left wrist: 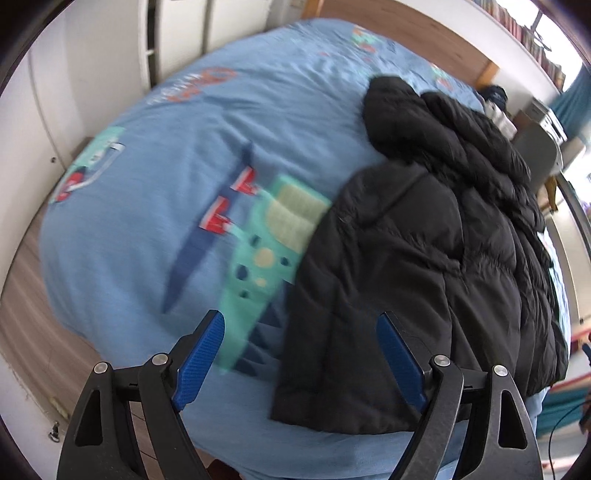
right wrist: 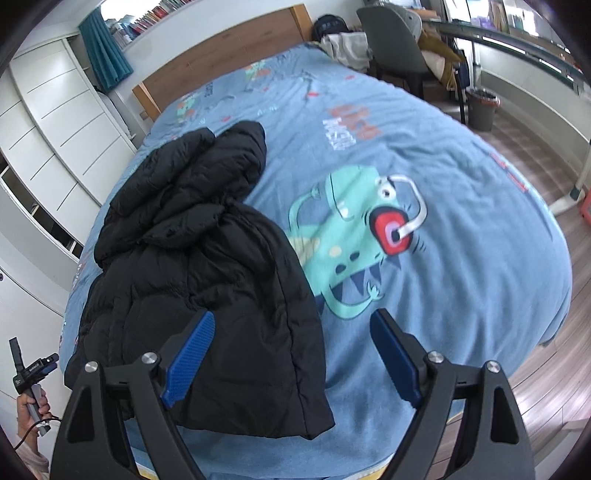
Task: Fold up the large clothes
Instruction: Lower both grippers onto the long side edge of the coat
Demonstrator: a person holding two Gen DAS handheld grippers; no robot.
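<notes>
A black quilted puffer jacket [right wrist: 199,273] lies folded in on itself on a blue dinosaur-print bed cover [right wrist: 461,258], hood toward the wooden headboard [right wrist: 221,55]. The right gripper [right wrist: 291,325] hovers with jaws apart over the jacket's hem, which spreads from its 9 to 12 o'clock. The left gripper [left wrist: 301,325], also spread wide and empty, has the jacket [left wrist: 424,258] from 12 to 3 o'clock.

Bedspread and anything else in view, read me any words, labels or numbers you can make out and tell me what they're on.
Nothing reads for certain.
Blue bedspread: orange and white lettering, too blurred.
Book spines on the shelf: too small.
Black puffer jacket: no label showing.
</notes>
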